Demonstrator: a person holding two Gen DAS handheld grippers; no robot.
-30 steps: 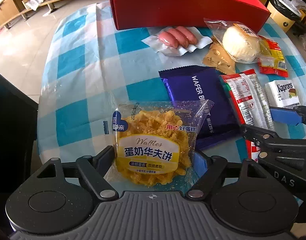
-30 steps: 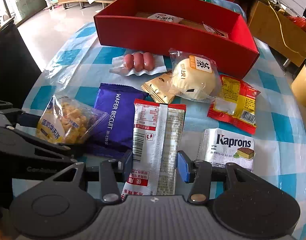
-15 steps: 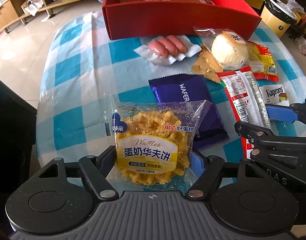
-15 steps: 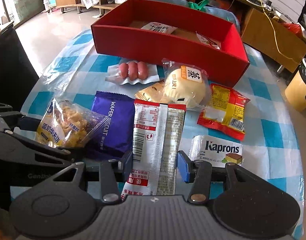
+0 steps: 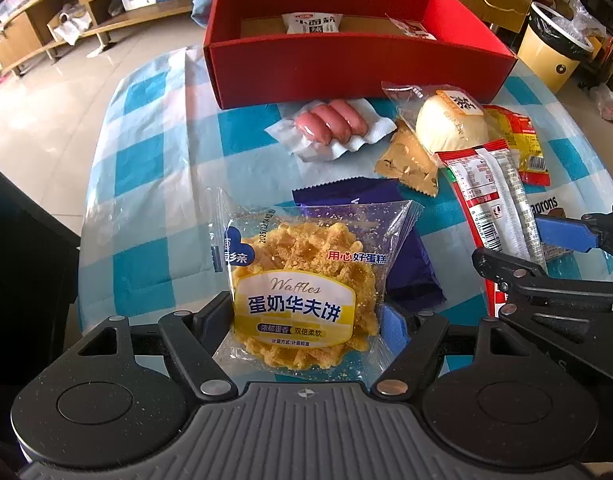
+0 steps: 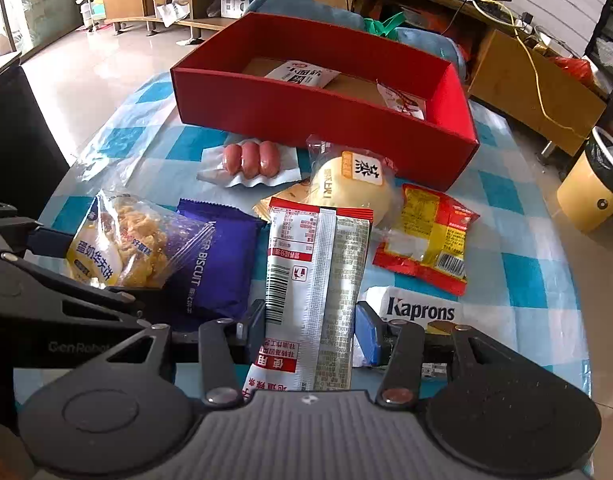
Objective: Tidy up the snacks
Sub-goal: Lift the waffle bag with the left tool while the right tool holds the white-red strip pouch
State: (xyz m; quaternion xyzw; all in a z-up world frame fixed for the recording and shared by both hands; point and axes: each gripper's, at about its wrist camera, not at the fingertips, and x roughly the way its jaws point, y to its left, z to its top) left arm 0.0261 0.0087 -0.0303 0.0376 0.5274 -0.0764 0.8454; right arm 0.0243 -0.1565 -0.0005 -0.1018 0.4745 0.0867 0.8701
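Left wrist view: the waffle packet point(image 5: 306, 280) is clamped between the pads of the left gripper point(image 5: 306, 320) and appears lifted off the checked tablecloth point(image 5: 154, 168), partly covering the purple wafer biscuit pack point(image 5: 410, 264) behind it. In the right wrist view the long red-and-white sachet point(image 6: 318, 280) is pinched at its near end between the narrow-set jaws of the right gripper point(image 6: 310, 332), its far end pointing toward the box.

Beyond these two, the red box point(image 5: 346, 64) stands at the far side of the table, and two packets are already seen lying inside it: a white one point(image 6: 302, 74) near the middle and a smaller one point(image 6: 402, 102) toward the right wall. Between box and grippers a row of loose snacks is left: the sausage pack point(image 5: 330, 126), a tan cracker packet point(image 5: 406, 160), the wrapped bun point(image 5: 450, 122), a red-and-yellow packet point(image 6: 426, 236) and the Kaprons wafer point(image 6: 418, 312) just beside the right gripper.

The task is judged to be at an early stage. Two items have been boxed, two are gripped and presumably bound for the box, and six more, the wafer biscuit pack included, remain on the cloth. The box has ample free floor for all of them.
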